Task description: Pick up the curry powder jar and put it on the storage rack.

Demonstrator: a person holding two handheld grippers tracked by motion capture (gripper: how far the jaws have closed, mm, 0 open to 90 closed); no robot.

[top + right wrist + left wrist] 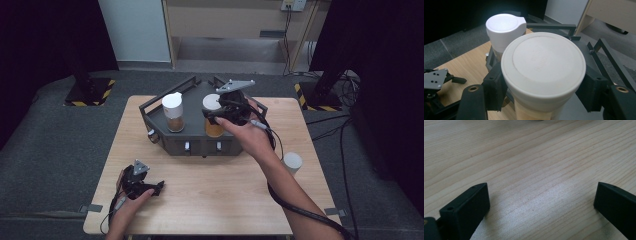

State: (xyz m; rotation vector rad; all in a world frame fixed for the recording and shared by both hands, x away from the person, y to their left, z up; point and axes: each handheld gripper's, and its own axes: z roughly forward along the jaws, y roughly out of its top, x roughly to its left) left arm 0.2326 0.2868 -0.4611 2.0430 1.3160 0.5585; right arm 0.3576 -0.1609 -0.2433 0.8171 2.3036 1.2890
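Note:
Two jars with white lids and amber contents stand upright in a dark grey rack (200, 145) at the table's far middle. My right gripper (220, 114) is shut on the right jar (214, 127). In the right gripper view its black pads (495, 85) press on both sides of that jar's round white lid (544, 62). The left jar (174, 112) (504, 27) has a lid with a flip tab and stands free beside it. My left gripper (155, 189) (541, 202) rests low on the bare wood near the front left, open, with nothing between its jaws.
A small white cylinder (292, 161) stands on the table (225, 200) to the right of my right forearm. The rack has raised bar frames (599, 50) at its back. Grey carpet surrounds the table, with cables at the right.

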